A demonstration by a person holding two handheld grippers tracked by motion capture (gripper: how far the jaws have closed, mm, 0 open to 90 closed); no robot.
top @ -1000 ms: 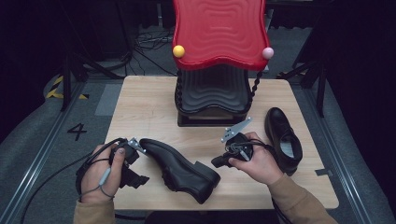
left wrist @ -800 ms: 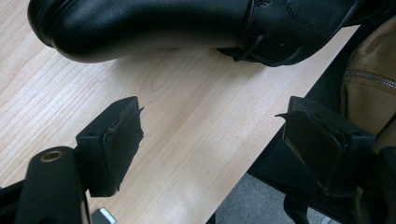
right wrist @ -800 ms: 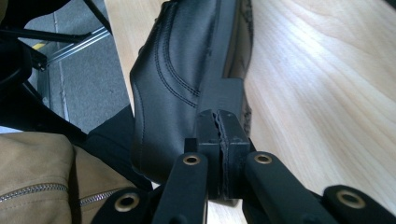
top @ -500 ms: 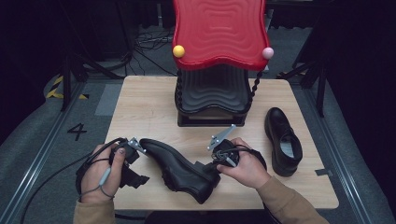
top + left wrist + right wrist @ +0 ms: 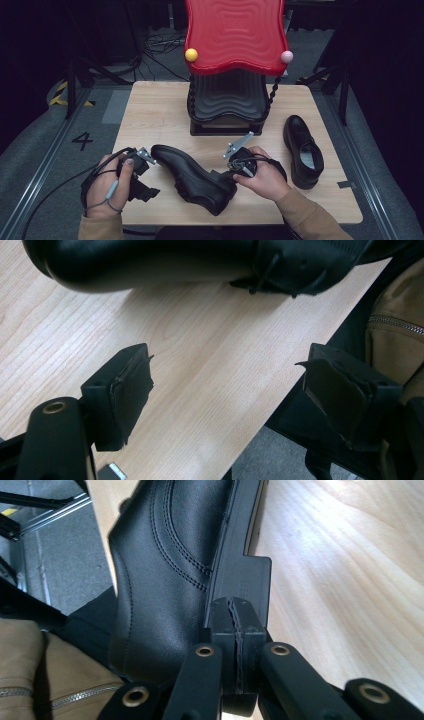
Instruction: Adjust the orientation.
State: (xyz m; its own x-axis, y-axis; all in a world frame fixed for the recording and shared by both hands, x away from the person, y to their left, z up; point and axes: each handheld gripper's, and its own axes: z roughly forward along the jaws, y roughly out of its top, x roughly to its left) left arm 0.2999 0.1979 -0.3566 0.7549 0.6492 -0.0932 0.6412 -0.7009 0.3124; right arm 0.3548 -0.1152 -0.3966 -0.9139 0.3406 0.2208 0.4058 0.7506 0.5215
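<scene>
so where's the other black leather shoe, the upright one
In the high view the upright black leather shoe stands near the wooden table's right edge, right of the black-and-red stand, beyond the right gripper.

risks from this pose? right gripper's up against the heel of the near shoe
1. The right gripper has its jaws shut with nothing between them, pressed at the heel of the near shoe; a push may slide or twist the shoe rather than grip it.
2. That shoe lies on its side near the table's front edge; a shove toward the person could send it off.
3. The left gripper is open beside the toe, not holding, so nothing braces the shoe.
</scene>
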